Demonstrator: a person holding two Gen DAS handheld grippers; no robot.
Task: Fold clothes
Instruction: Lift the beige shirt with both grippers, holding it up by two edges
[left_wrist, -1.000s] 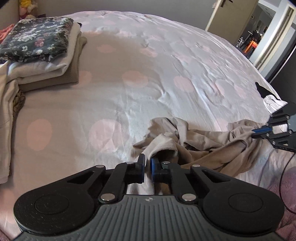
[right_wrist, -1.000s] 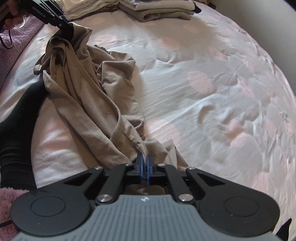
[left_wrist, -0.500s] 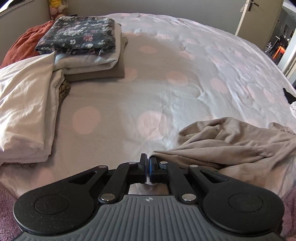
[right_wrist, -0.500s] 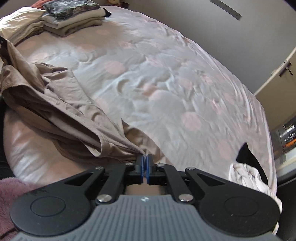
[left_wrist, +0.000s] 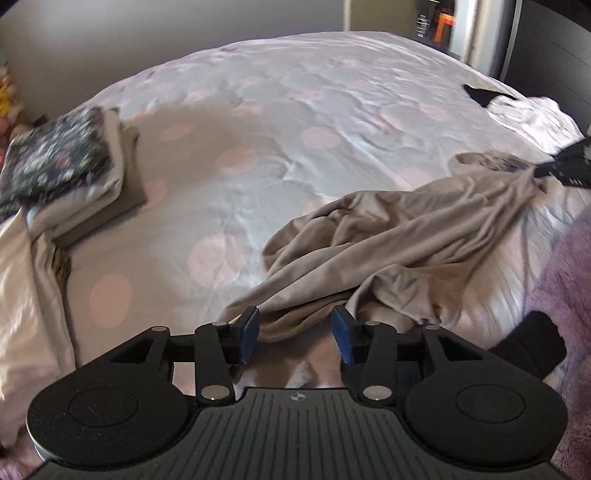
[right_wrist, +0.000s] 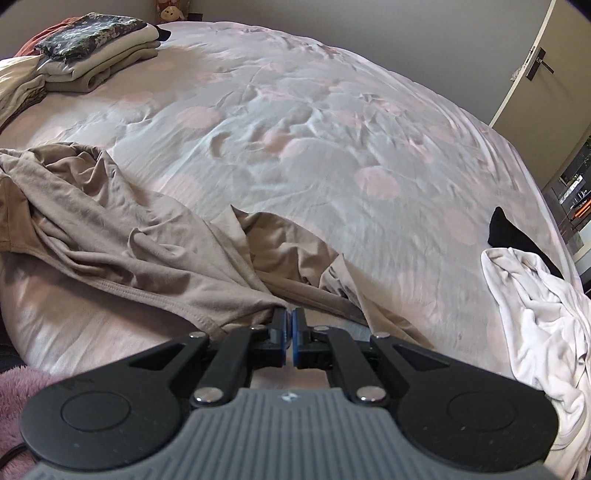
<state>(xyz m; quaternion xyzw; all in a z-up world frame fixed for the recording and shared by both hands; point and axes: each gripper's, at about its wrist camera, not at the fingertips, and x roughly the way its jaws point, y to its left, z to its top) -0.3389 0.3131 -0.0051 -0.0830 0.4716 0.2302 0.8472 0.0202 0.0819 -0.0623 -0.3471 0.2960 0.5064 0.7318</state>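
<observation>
A beige garment (left_wrist: 406, 236) lies crumpled and stretched across the near side of the dotted bed cover (left_wrist: 295, 122). My left gripper (left_wrist: 295, 330) hovers over its near end. The jaws are opening; a fold of the cloth lies between the blue pads (left_wrist: 249, 328), which do not press on it. My right gripper (right_wrist: 289, 332) is shut on the hem of the beige garment (right_wrist: 129, 229). In the left wrist view the right gripper (left_wrist: 565, 166) shows at the far right edge, pinching the garment's other end.
A stack of folded clothes (left_wrist: 55, 158) with a floral piece on top sits at the far left, also seen as the stack (right_wrist: 92, 40). A white garment (right_wrist: 535, 302) and a black item (right_wrist: 506, 229) lie at the right edge. Purple fleece (left_wrist: 569, 277) borders the near side.
The left jaws, shut on the garment's corner before, now stand apart with the cloth loose between them. The right gripper has swung round and carried its hem sideways, spreading the garment.
</observation>
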